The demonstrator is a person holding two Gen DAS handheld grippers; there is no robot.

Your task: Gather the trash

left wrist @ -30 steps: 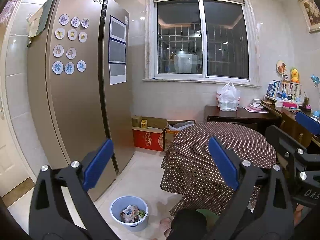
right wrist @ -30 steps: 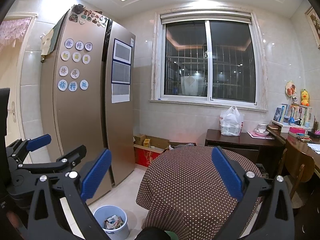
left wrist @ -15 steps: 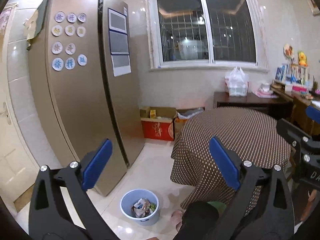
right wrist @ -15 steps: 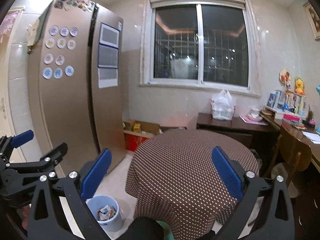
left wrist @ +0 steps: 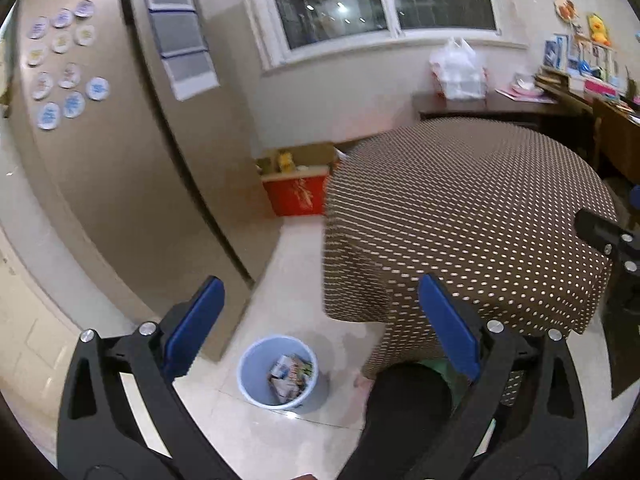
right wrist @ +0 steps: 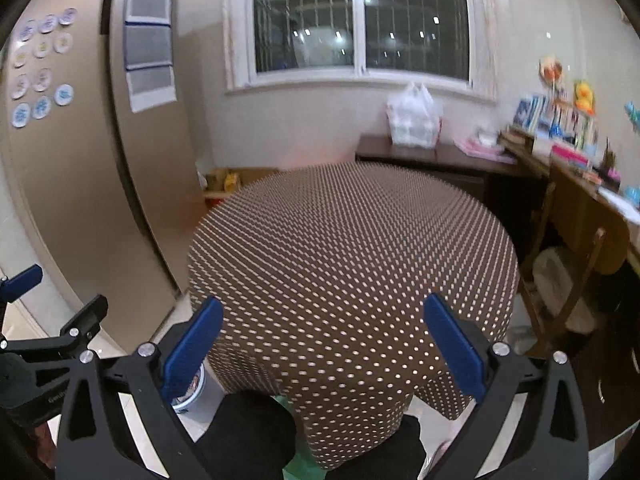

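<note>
A light blue waste bin (left wrist: 279,372) with crumpled packaging inside stands on the tiled floor by the fridge; its rim shows in the right wrist view (right wrist: 188,394) behind my finger. My left gripper (left wrist: 320,332) is open and empty, high above the bin. My right gripper (right wrist: 322,340) is open and empty, above the near edge of the round table (right wrist: 352,248) with a brown dotted cloth. No loose trash shows on the table top.
A tall gold fridge (left wrist: 132,152) stands at the left. Cardboard and red boxes (left wrist: 298,188) sit under the window. A dark desk (right wrist: 432,156) carries a white plastic bag (right wrist: 414,120). A wooden chair (right wrist: 568,276) stands right of the table.
Both cameras have tilted downward and moved closer to the table. The bin now lies between my left fingers. Both grippers stay open.
</note>
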